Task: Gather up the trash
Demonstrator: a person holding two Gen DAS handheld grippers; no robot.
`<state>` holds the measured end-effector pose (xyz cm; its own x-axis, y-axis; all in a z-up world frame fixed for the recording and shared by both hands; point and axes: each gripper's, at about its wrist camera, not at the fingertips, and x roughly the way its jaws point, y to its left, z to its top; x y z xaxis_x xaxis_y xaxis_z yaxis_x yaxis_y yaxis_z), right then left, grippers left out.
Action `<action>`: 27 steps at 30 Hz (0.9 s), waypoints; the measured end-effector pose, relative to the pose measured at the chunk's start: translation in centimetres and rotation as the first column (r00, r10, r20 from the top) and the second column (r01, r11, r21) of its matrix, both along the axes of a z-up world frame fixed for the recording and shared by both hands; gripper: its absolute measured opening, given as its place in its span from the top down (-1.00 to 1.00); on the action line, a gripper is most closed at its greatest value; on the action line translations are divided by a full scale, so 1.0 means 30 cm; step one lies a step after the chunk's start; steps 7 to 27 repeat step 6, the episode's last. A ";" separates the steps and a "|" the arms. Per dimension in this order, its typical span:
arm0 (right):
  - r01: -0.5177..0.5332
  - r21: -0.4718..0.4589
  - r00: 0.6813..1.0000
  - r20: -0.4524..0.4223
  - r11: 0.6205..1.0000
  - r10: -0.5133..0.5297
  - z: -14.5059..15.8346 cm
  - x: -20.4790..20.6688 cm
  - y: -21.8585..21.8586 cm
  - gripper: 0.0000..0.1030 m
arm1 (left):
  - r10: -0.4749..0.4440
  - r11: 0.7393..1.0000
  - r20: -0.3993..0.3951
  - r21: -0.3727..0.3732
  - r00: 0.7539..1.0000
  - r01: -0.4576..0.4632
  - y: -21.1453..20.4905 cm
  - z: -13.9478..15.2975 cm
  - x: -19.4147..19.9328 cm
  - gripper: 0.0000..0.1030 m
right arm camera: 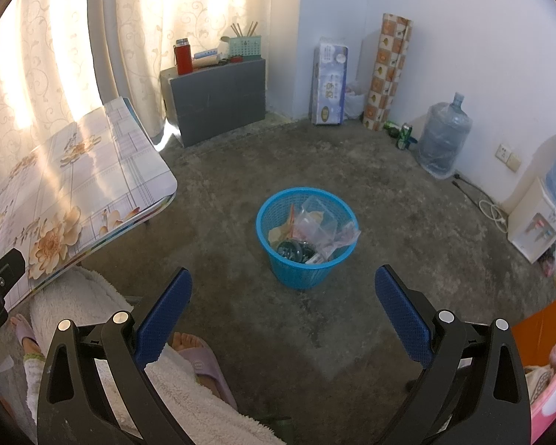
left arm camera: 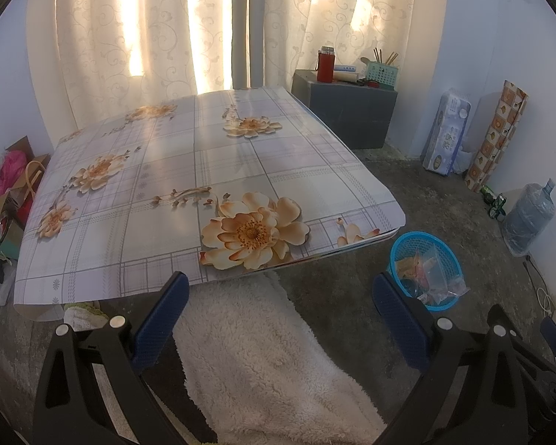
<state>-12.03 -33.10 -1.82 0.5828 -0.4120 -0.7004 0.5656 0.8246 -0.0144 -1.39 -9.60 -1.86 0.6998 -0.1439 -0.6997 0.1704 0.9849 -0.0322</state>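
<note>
Both grippers, left (left arm camera: 280, 313) and right (right arm camera: 283, 306), we hold wide apart with nothing between the fingers. Our trash (right arm camera: 315, 231) lies in the blue basket (right arm camera: 304, 270) on the floor, beside the table (left arm camera: 166, 185).

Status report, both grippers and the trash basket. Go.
Left gripper open, empty, over table edge. Right gripper open, empty. Blue basket on floor, wrappers inside. Nothing blocking.
</note>
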 end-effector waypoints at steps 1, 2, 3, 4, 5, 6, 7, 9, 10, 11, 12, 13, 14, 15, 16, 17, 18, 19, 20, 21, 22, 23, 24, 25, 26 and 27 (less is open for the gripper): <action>0.000 0.000 1.000 0.000 1.000 0.000 0.001 -0.001 0.000 -0.84 | -0.001 1.000 -0.001 0.000 1.000 0.001 0.001 0.000 -0.001 -0.89; 0.001 0.000 1.000 0.000 1.000 -0.001 0.001 -0.001 0.000 -0.84 | -0.002 1.000 -0.001 0.000 1.000 0.002 0.002 0.001 -0.003 -0.89; 0.001 0.000 1.000 0.001 1.000 -0.001 -0.001 0.001 0.000 -0.84 | -0.001 1.000 0.000 0.000 1.000 0.001 0.001 0.001 -0.002 -0.89; 0.000 0.000 1.000 0.000 1.000 0.000 -0.001 0.002 0.000 -0.84 | 0.000 1.000 0.001 0.000 1.000 0.000 -0.001 0.000 -0.002 -0.89; 0.000 0.000 1.000 0.000 1.000 0.000 0.000 0.001 -0.001 -0.84 | 0.000 1.000 0.001 -0.001 1.000 0.000 0.000 0.000 -0.002 -0.89; 0.000 0.000 1.000 0.001 1.000 0.000 0.001 0.000 -0.002 -0.84 | 0.000 1.000 0.001 -0.001 1.000 0.000 0.000 0.000 -0.003 -0.89; 0.000 0.000 1.000 0.001 1.000 0.000 0.001 0.000 -0.002 -0.84 | 0.000 1.000 0.001 -0.001 1.000 0.000 0.000 0.000 -0.003 -0.89; 0.000 0.000 1.000 0.001 1.000 0.000 0.001 0.000 -0.002 -0.84 | 0.000 1.000 0.001 -0.001 1.000 0.000 0.000 0.000 -0.003 -0.89; 0.000 0.000 1.000 0.001 1.000 0.000 0.001 0.000 -0.002 -0.84 | 0.000 1.000 0.001 -0.001 1.000 0.000 0.000 0.000 -0.003 -0.89; 0.000 0.000 1.000 0.001 1.000 0.000 0.001 0.000 -0.002 -0.84 | 0.000 1.000 0.001 -0.001 1.000 0.000 0.000 0.000 -0.003 -0.89; 0.000 0.000 1.000 0.001 1.000 0.000 0.001 0.000 -0.002 -0.84 | 0.000 1.000 0.001 -0.001 1.000 0.000 0.000 0.000 -0.003 -0.89; 0.000 0.000 1.000 0.001 1.000 0.000 0.001 0.000 -0.002 -0.84 | 0.000 1.000 0.001 -0.001 1.000 0.000 0.000 0.000 -0.003 -0.89; 0.000 0.000 1.000 0.001 1.000 0.000 0.001 0.000 -0.002 -0.84 | 0.000 1.000 0.001 -0.001 1.000 0.000 0.000 0.000 -0.003 -0.89; 0.000 0.000 1.000 0.001 1.000 0.000 0.001 0.000 -0.002 -0.84 | 0.000 1.000 0.001 -0.001 1.000 0.000 0.000 0.000 -0.003 -0.89; 0.000 0.000 1.000 0.001 1.000 0.000 0.001 0.000 -0.002 -0.84 | 0.000 1.000 0.001 -0.001 1.000 0.000 0.000 0.000 -0.003 -0.89; 0.000 0.000 1.000 0.001 1.000 0.000 0.001 0.000 -0.002 -0.84 | 0.000 1.000 0.001 -0.001 1.000 0.000 0.000 0.000 -0.003 -0.89; 0.000 0.000 1.000 0.001 1.000 0.000 0.001 0.000 -0.002 -0.84 | 0.000 1.000 0.001 -0.001 1.000 0.000 0.000 0.000 -0.003 -0.89; 0.000 0.000 1.000 0.001 1.000 0.000 0.001 0.000 -0.002 -0.84 | 0.000 1.000 0.001 -0.001 1.000 0.000 0.000 0.000 -0.003 -0.89; 0.000 0.000 1.000 0.001 1.000 0.000 0.001 0.000 -0.002 -0.84 | 0.000 1.000 0.001 -0.001 1.000 0.000 0.000 0.000 -0.003 -0.89; 0.000 0.000 1.000 0.001 1.000 0.000 0.001 0.000 -0.002 -0.84 | 0.000 1.000 0.001 -0.001 1.000 0.000 0.000 0.000 -0.003 -0.89; 0.000 0.000 1.000 0.001 1.000 0.000 0.001 0.000 -0.002 -0.84 | 0.000 1.000 0.001 -0.001 1.000 0.000 0.000 0.000 -0.003 -0.89; 0.000 0.000 1.000 0.001 1.000 0.000 0.001 0.000 -0.002 -0.84 | 0.000 1.000 0.001 -0.001 1.000 0.000 0.000 0.000 -0.003 -0.89; 0.000 0.000 1.000 0.001 1.000 0.000 0.001 0.000 -0.002 -0.84 | 0.000 1.000 0.001 -0.001 1.000 0.000 0.000 0.000 -0.003 -0.89; 0.000 0.000 1.000 0.001 1.000 0.000 0.001 0.000 -0.002 -0.84 | 0.000 1.000 0.001 -0.001 1.000 0.000 0.000 0.000 -0.003 -0.89; 0.000 0.000 1.000 0.001 1.000 0.000 0.001 0.000 -0.002 -0.84 | 0.000 1.000 0.001 -0.001 1.000 0.000 0.000 0.000 -0.003 -0.89; 0.000 0.000 1.000 0.001 1.000 0.000 0.001 0.000 -0.002 -0.84 | 0.000 1.000 0.001 -0.001 1.000 0.000 0.000 0.000 -0.003 -0.89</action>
